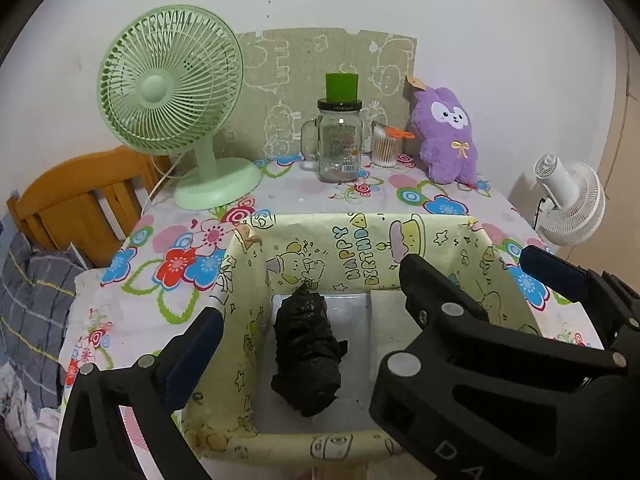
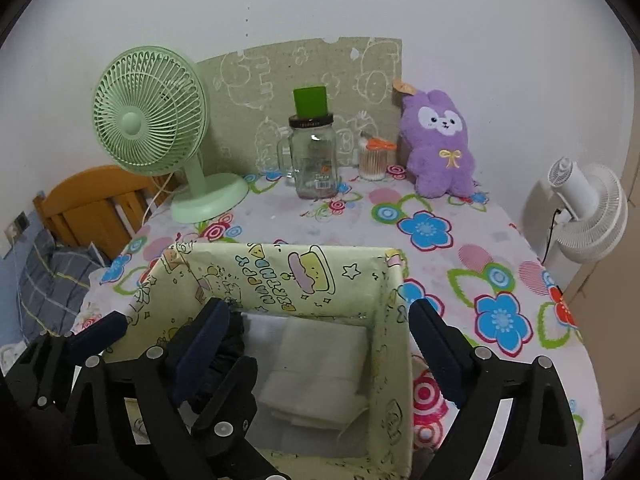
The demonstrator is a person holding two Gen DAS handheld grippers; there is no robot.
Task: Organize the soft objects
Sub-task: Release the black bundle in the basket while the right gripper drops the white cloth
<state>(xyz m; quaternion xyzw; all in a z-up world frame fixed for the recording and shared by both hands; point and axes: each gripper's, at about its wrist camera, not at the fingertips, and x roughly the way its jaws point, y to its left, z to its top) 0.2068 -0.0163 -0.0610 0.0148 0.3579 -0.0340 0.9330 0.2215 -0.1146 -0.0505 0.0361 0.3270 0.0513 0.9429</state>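
Both tools are released. My left tool [image 1: 312, 300] straddles the near-left wall of the paper-lined box [image 1: 320, 236], its jaws wide around the black fabric bundle [image 1: 308, 356], which lies untouched on the box floor at lower centre. My right tool [image 2: 320, 320] gapes over the folded white cloth [image 2: 320, 364], low in the frame, lying beside the bundle. I judge both were set side by side to fill the box. The purple plush [image 1: 446, 136] sits upper right on the surface [image 1: 312, 196], unsorted.
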